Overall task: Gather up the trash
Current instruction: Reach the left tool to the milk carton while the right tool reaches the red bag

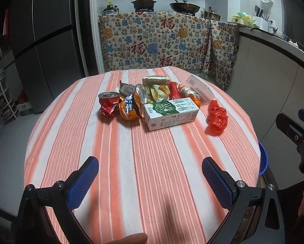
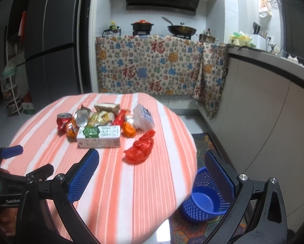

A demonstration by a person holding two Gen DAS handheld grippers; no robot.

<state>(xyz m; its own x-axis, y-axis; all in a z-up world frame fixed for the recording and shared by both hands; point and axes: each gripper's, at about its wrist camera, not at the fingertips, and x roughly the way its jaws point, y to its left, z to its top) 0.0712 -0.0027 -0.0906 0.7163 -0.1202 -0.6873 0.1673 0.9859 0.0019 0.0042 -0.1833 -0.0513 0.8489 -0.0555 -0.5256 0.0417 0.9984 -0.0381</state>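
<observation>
A pile of trash lies mid-table on the striped cloth: a green and white milk carton (image 1: 170, 112) (image 2: 99, 136), a crushed red can (image 1: 109, 106) (image 2: 63, 120), an orange snack bag (image 1: 129, 107), wrappers, a clear plastic box (image 2: 143, 117) and a crumpled red plastic bag (image 1: 217, 118) (image 2: 140, 148). My left gripper (image 1: 149, 181) is open and empty above the near part of the table. My right gripper (image 2: 152, 178) is open and empty over the table's right edge. A blue mesh bin (image 2: 202, 199) stands on the floor beside the table, below the right gripper.
The round table (image 1: 152, 183) has an orange-striped cloth. A counter draped in patterned fabric (image 1: 162, 42) with pots stands behind. A fridge (image 1: 46, 40) is at the left, cabinets (image 2: 263, 111) at the right. The right gripper's side shows in the left wrist view (image 1: 294, 134).
</observation>
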